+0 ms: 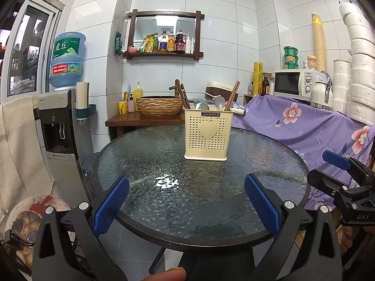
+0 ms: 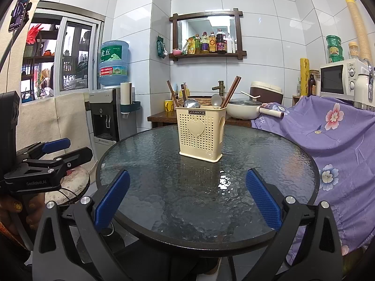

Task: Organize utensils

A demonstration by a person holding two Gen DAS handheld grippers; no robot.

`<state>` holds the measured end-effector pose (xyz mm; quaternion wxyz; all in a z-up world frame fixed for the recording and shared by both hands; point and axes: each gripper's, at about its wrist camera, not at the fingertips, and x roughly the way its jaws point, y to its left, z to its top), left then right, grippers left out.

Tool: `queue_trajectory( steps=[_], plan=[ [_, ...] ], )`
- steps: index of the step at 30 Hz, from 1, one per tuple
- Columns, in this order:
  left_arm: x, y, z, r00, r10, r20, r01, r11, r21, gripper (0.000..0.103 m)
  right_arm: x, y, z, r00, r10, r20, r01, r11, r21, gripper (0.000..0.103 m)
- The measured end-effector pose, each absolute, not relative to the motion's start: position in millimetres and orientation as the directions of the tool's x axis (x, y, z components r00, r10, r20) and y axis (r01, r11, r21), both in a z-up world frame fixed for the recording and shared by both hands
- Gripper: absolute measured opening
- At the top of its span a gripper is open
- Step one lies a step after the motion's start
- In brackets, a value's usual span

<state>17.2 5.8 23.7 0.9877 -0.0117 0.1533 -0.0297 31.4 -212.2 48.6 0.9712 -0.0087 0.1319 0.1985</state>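
Here, in the left wrist view, the left gripper (image 1: 186, 201) hangs over the near edge of the round glass table (image 1: 281, 154), its blue pads (image 1: 110, 205) spread wide with nothing between them. The cream utensil holder (image 1: 208, 135) stands upright near the table's far side, holding chopsticks (image 1: 233, 93) and metal spoons (image 1: 201, 105). The right gripper (image 1: 337, 164) appears at the right edge, off the table; its jaw state is unclear there. In the right wrist view, the right gripper (image 2: 187, 201) is likewise wide open and empty above the near rim. The utensil holder (image 2: 201, 134) stands beyond it, well apart. The left gripper (image 2: 68, 148) shows at the left, beside the table.
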Motion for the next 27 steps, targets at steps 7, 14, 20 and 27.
queue_trajectory(
  steps=[7,14,20,27],
  plan=[
    [18.4,6.4,25.5,0.95,-0.067,-0.304,0.058,0.998,-0.04,0.097,32.2,-212.5,49.1,0.887,0.383,-0.26,-0.387,0.921,0.035,0.097],
    [20.5,9.6,24.0,0.946,-0.074,-0.316,0.061,0.997,-0.051,0.097,32.2,-212.0,48.2,0.886,0.383,-0.263,-0.388,0.921,0.035,0.097],
    [21.3,7.9,23.7,0.946,-0.075,-0.315,0.063,0.997,-0.047,0.097,32.5,-211.6,46.1,0.884,0.385,-0.265,-0.391,0.92,0.035,0.097],
    [21.7,7.2,23.1,0.948,-0.048,-0.315,0.04,0.999,-0.034,0.097,32.7,-211.4,45.9,0.884,0.384,-0.266,-0.389,0.92,0.036,0.097]
  ],
)
